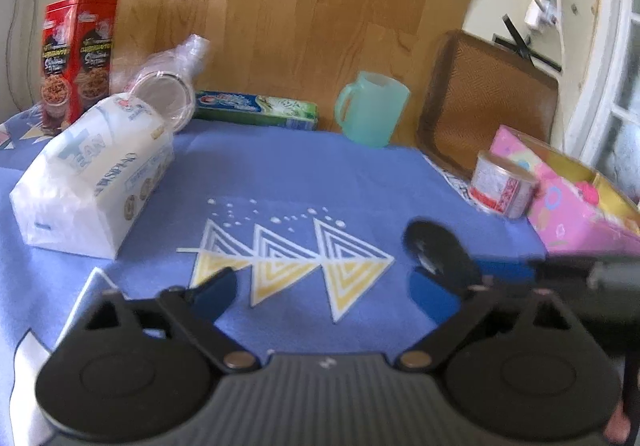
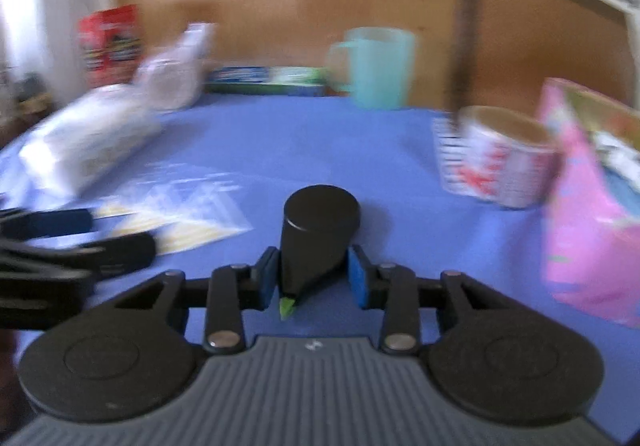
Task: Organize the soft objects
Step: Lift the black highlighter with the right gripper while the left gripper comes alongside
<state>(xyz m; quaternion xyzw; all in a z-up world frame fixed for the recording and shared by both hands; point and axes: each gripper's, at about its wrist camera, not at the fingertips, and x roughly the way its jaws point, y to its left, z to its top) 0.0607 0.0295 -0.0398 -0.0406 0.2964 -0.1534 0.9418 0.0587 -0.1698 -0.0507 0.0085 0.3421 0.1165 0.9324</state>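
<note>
Both sets of jaws show near the bottom of their own pictures. On the left gripper point(image 1: 332, 278) the jaws stand wide apart with nothing between them, just the blue cloth point(image 1: 288, 174) with its yellow and white triangles. On the right gripper point(image 2: 313, 278) the jaws sit close in on a black marker point(image 2: 318, 230) with a green tip. The blue pads are right at its two sides, but a thin gap seems to show, so I cannot tell if they squeeze it. The marker stands up between the pads with its flat round end on top. The blue cloth covers the table, and a wood wall point(image 1: 280, 6) stands behind it. At the far right a brown tray point(image 1: 492, 102) leans up. On the left lies a big white soft pack point(image 1: 92, 174), on its side on the cloth. A clear plastic bottle point(image 1: 172, 78) lies tipped just behind it, and a red box point(image 1: 78, 54) stands in the far left corner. A pink box point(image 1: 568, 202) sits open at the right edge, and a small round tin point(image 1: 502, 186) sits just beside it. A long blue and green box point(image 1: 256, 108) lies flat at the back, and a light green cup point(image 1: 372, 108) stands next to it. The right wrist view is blurry.
</note>
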